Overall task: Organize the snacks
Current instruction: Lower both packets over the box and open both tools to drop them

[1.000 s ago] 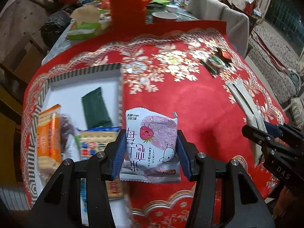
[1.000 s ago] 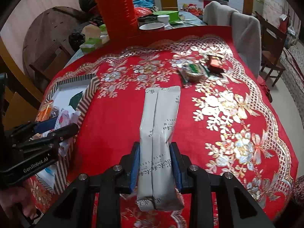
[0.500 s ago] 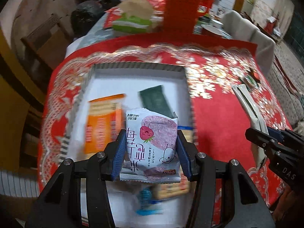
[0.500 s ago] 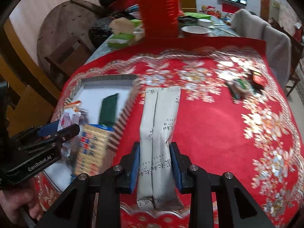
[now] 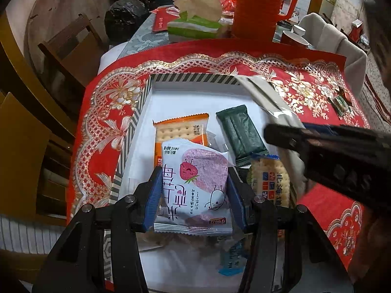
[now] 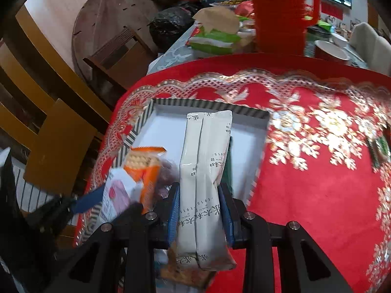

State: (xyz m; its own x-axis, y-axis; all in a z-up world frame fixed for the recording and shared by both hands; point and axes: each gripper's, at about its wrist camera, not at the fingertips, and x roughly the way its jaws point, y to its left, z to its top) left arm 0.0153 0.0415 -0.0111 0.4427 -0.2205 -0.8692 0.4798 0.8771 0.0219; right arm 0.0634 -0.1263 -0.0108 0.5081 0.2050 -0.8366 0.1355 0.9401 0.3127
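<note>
Snacks: two in hand, rest in the striped-rim white tray (image 5: 190, 77).

Left gripper (image 5: 194, 195) has its blue pads pressed on both side edges of the strawberry snack packet (image 5: 195, 185), white wrapper with a purple patch and strawberry print, held over the near half of the tray. Below it, in the left wrist view:
- orange cracker pack (image 5: 182, 131) at 12 o'clock of the packet, partly covered by it
- dark green bar (image 5: 240, 131) at 1 o'clock, lying flat on the tray floor
- blue-and-white cracker pack (image 5: 270, 178) at 3 o'clock, just beside the right pad
- small blue-wrapped item (image 5: 229, 260) at 5 o'clock, blurred, can't tell what it is

Right gripper (image 6: 200, 210) pinches the long white pouch (image 6: 204, 171) near its lower end. Pouch points toward 12 o'clock, its far end over the tray's far rim in the right wrist view. In the left wrist view the same pouch crosses the tray's far right corner, coming in from 3 o'clock.

Tray sits on the red and gold tablecloth (image 6: 305, 175), left part of the table. Two more small snacks (image 5: 341, 101) lie on the cloth at 2 o'clock, well apart from the tray.
</note>
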